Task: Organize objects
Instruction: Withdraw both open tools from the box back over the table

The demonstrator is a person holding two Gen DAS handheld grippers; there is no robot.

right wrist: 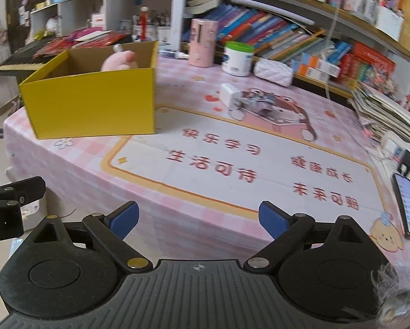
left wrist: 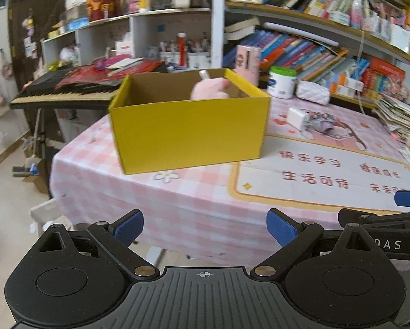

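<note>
Hovering at the bench's near edge, both tools (left wrist: 205, 231) (right wrist: 198, 220) are spread and empty. Approach the white charger (right wrist: 230, 93), far right of the yellow box (right wrist: 95, 101) (pink toy inside), squarely.

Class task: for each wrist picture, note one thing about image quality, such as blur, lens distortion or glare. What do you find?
Left wrist view: fisheye bends the bookshelves into curves; the yellow box and the pink toy are softly blurred. Right wrist view: the printed mat text is smeared, the picture corners go dark, and the phone screen glows bright.
</note>
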